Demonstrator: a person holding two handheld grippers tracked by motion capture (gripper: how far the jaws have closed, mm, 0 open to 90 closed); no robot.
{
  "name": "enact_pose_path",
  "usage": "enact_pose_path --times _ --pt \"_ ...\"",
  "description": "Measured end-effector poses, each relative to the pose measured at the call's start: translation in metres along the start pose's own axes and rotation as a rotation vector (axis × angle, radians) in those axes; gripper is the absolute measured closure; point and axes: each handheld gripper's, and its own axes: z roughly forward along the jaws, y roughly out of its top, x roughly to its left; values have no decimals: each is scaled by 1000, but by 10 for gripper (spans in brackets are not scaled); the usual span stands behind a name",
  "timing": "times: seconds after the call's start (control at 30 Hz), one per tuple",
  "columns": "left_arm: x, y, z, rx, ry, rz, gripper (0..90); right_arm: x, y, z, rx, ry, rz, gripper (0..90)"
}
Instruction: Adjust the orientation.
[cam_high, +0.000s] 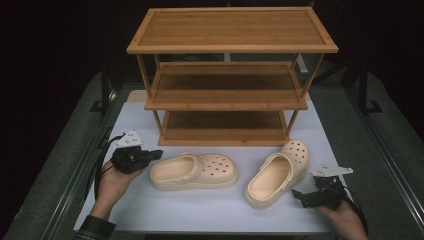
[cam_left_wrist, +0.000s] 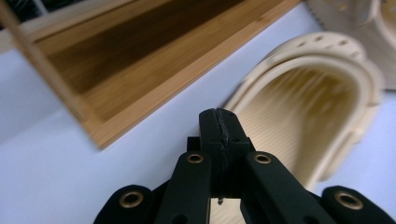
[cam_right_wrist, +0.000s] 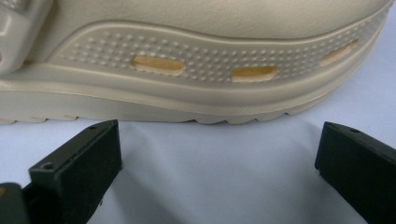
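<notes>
So we've got two cream clogs on the white table (cam_high: 210, 215), just in front of the bamboo rack (cam_high: 227, 75). The left clog (cam_high: 194, 171) lies sideways, heel opening toward the left and toe to the right. The right clog (cam_high: 277, 173) sits at an angle, toe pointing far and heel near. They're close together but not touching.

Our left gripper (cam_high: 156, 154) is right at the heel end of the left clog with its jaws pressed together and nothing between them; in the left gripper view the tips (cam_left_wrist: 220, 126) hang just above the heel rim. Our right gripper (cam_high: 296, 194) sits low on the table just right of the right clog, jaws spread wide and empty, with the sole's side wall (cam_right_wrist: 196, 70) straight ahead.

What could go wrong, as we see it:

- With the left jaws shut, pushing on would just shove the left clog toward the right one and knock it.
- The right jaws are aimed at the broad, curved sidewall. Closing there probably slips off the foam or tips the clog over.
- A grip at one end lets the clog swing, and it could clip the rack's lowest shelf (cam_high: 222, 131) edge going in.
- The cables trailing near the table's near edge could snag.
</notes>
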Motion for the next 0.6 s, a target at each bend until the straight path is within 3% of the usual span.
enact_pose_path --times 0.23,0.4,0.6 --pt "23 -17 16 67 32 -46 900 0 0 0 0 0 0 2" --pt "30 -27 27 115 35 -68 900 0 0 0 0 0 0 2" --pt "30 -32 35 147 14 -65 900 0 0 0 0 0 0 2"
